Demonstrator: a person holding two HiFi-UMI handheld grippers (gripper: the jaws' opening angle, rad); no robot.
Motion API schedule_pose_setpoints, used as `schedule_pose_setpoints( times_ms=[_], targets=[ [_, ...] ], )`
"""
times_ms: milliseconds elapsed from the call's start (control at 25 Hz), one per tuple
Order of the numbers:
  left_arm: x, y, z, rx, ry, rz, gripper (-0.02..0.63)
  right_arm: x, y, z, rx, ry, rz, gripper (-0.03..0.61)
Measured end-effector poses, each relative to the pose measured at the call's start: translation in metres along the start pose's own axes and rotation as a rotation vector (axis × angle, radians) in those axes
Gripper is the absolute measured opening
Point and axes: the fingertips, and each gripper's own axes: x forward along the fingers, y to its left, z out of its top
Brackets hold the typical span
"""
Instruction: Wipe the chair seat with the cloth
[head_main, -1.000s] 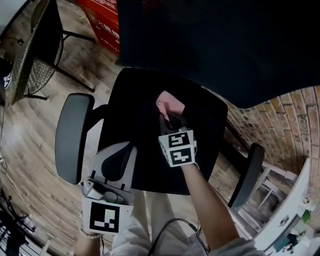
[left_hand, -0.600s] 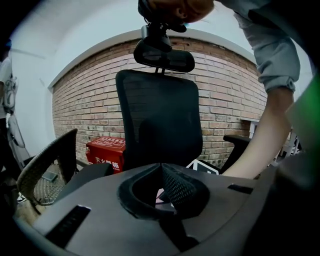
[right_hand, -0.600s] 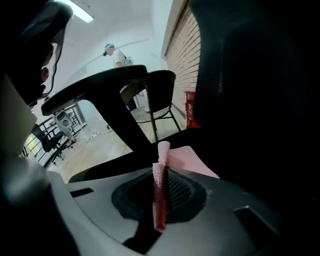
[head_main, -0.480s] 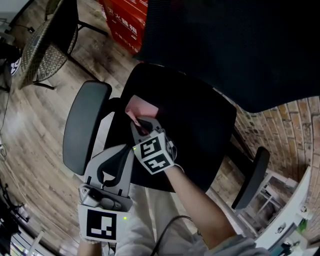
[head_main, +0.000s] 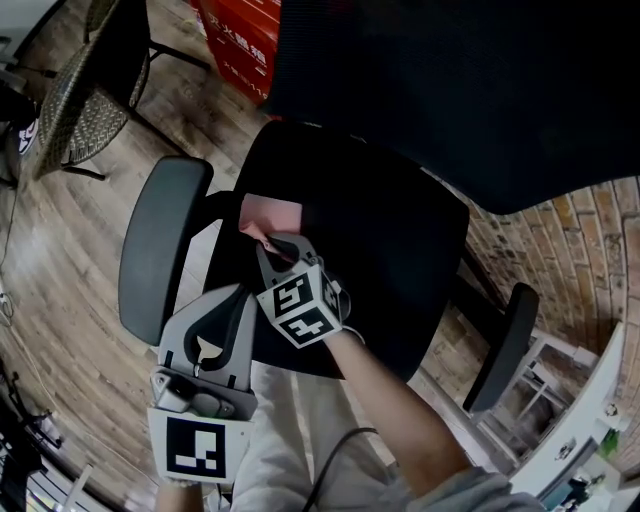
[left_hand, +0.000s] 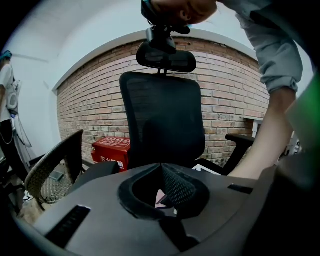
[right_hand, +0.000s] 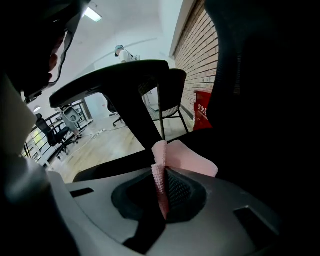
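Observation:
The black chair seat fills the middle of the head view. A pink cloth lies on its left part, close to the left armrest. My right gripper is shut on the near edge of the cloth and presses it onto the seat. In the right gripper view the cloth spreads out beyond the pinched jaws. My left gripper hovers at the seat's front left corner, shut with nothing in it. A sliver of the cloth shows past its jaws.
The tall mesh backrest overhangs the seat's far side. The right armrest stands at the right. A red box and a wicker chair stand on the wood floor. A brick wall runs at the right.
My right gripper has dragged the cloth from the middle of the seat leftward to its left edge. The left gripper has stayed near the front left corner.

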Motion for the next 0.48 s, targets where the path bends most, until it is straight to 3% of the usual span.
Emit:
schedule_pose_setpoints(
  times_ms=[480],
  targets=[
    [0.03,-0.042,0.019,0.067,-0.013,-0.124,0.018,-0.065,-0.082,-0.073,0.166,0.057,-0.248,0.055]
  ],
)
